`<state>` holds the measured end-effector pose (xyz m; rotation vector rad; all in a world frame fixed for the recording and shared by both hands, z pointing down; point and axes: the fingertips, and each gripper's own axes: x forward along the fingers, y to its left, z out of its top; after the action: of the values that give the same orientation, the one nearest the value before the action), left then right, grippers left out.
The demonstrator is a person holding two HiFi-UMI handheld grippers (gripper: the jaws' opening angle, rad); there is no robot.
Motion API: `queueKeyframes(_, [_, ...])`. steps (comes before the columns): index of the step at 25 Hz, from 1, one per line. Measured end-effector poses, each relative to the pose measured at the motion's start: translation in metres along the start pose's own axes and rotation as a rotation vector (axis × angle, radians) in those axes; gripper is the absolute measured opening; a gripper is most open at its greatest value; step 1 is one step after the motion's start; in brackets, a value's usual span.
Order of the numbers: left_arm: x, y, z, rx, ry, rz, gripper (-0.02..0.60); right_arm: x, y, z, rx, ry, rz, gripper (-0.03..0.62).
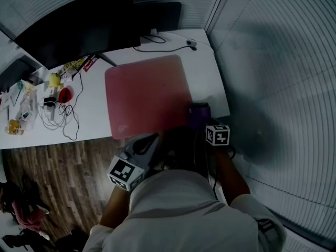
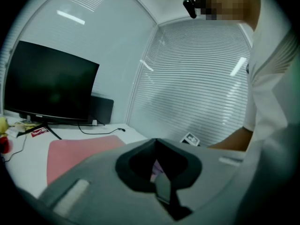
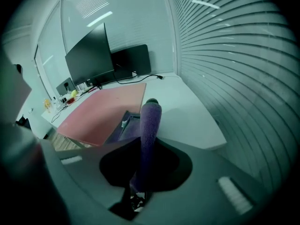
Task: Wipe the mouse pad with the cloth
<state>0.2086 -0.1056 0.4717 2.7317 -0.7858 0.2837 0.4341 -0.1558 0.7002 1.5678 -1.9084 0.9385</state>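
Observation:
A pink mouse pad (image 1: 147, 93) lies on the white desk (image 1: 210, 77), reaching its near edge. My right gripper (image 1: 202, 121) is at the pad's near right corner, shut on a purple cloth (image 1: 199, 112). In the right gripper view the cloth (image 3: 149, 135) runs up along the jaws of the right gripper (image 3: 150, 109), and a flat part of it hangs toward the pad (image 3: 103, 109). My left gripper (image 1: 149, 139) hovers off the desk's near edge, below the pad. Its jaws (image 2: 159, 177) look shut and empty, with the pad (image 2: 75, 153) ahead on the left.
A dark monitor (image 1: 73, 22) and a black box (image 1: 157, 14) stand at the back of the desk. Cables and small items (image 1: 47, 98) crowd the desk's left part. Slatted blinds (image 1: 283, 88) close off the right side, and wood floor (image 1: 58, 167) shows below the desk.

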Motion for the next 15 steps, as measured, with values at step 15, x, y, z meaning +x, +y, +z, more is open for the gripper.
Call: queueKeyframes(15, [-0.039, 0.023, 0.051, 0.082, -0.118, 0.08, 0.003, -0.1, 0.056, 0.106, -0.056, -0.348, 0.017, 0.049])
